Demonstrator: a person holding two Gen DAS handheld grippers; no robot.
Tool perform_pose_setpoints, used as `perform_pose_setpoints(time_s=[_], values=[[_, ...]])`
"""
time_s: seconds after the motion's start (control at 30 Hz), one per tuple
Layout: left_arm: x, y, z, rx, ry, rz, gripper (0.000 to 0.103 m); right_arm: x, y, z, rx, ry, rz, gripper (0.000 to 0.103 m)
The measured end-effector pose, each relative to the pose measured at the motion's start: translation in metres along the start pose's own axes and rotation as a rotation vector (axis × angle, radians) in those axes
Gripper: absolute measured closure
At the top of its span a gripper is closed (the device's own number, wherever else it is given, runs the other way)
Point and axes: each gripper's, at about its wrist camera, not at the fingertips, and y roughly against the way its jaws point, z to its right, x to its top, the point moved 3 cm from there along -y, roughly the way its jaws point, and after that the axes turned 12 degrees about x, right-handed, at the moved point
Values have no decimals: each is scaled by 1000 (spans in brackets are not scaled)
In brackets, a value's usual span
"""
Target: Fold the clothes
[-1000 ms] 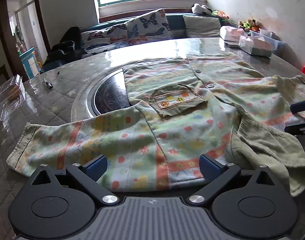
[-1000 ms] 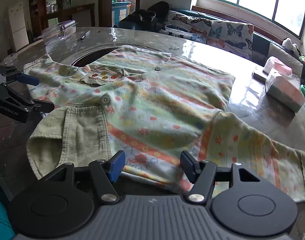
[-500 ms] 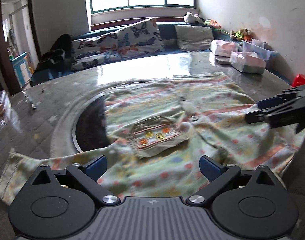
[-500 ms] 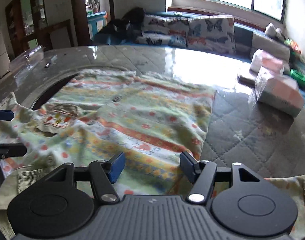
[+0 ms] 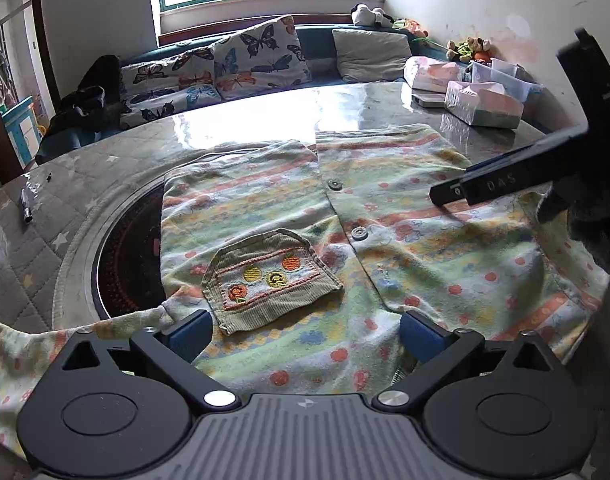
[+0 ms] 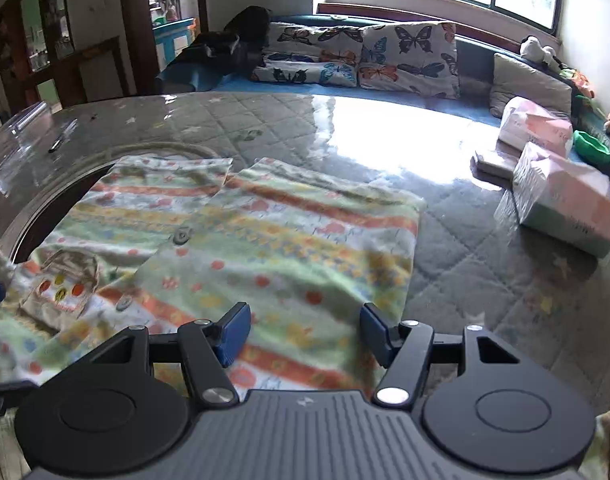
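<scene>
A child's patterned button shirt (image 5: pixel 385 216) lies front-up and spread on the round table, with a corduroy chest pocket (image 5: pixel 271 280). It also shows in the right wrist view (image 6: pixel 273 236). My left gripper (image 5: pixel 305 330) is open and empty, low over the shirt's near edge by the pocket. My right gripper (image 6: pixel 305 330) is open and empty over the shirt's right half. It also shows from the side at the right of the left wrist view (image 5: pixel 505 184). One sleeve (image 5: pixel 9 356) trails to the left.
A dark round inset (image 5: pixel 125 256) sits in the table under the shirt's left side. Tissue packs (image 6: pixel 565 204) and a flat box (image 6: pixel 491 164) stand at the right. A pen (image 5: pixel 26 210) lies far left. A sofa with butterfly cushions (image 5: pixel 225 68) runs behind the table.
Both grippers have moved forward over the shirt, still open. The right gripper has come in over the shirt's right half, closer to the left wrist camera.
</scene>
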Motion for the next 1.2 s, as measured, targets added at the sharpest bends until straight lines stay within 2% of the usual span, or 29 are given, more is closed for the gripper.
perform_pose_setpoints(time_s=[0.2,0.33,0.47,0.8,0.97,1.1,1.2], values=[[0,2,1,11,1,-3,0,-6,19,-21,14,77,10,41],[1,4,2,16,3,-1,0,-19,33,-41,25,152,0,41],[1,9,5,21,-5,7,0,-36,46,-55,53,169,-5,41],[4,24,10,44,-16,43,0,-82,77,-74,29,229,-23,41],[6,29,15,49,-29,57,0,-101,84,-66,24,189,-39,40],[9,30,19,47,-35,62,0,-108,100,-52,19,120,-8,40],[12,31,23,40,-42,68,0,-109,112,-35,-24,74,25,40]])
